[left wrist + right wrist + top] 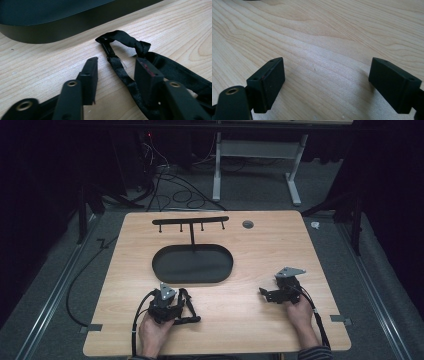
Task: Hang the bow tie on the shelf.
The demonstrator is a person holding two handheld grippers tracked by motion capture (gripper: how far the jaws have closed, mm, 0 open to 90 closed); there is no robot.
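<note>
A black fabric strap (125, 76), knotted into a loop with a small clip at its far end, lies on the wooden table just in front of the black oval tray (50, 30). My left gripper (117, 62) stands low over it, open, with one run of the strap between the pads. The right pad (147, 72) is against the strap and the left pad (90, 72) is clear of it. In the high view the left gripper (177, 307) and the strap (188, 299) are near the table's front left. My right gripper (267, 293) is open over bare wood at the front right, its jaws (327, 75) holding nothing.
The oval tray (192, 265) sits mid-table with a T-shaped black hanger stand (191, 222) rising from its far rim, its bar carrying several small hooks. A round grommet (247, 224) is in the far table top. Cables trail from both grippers toward the front edge.
</note>
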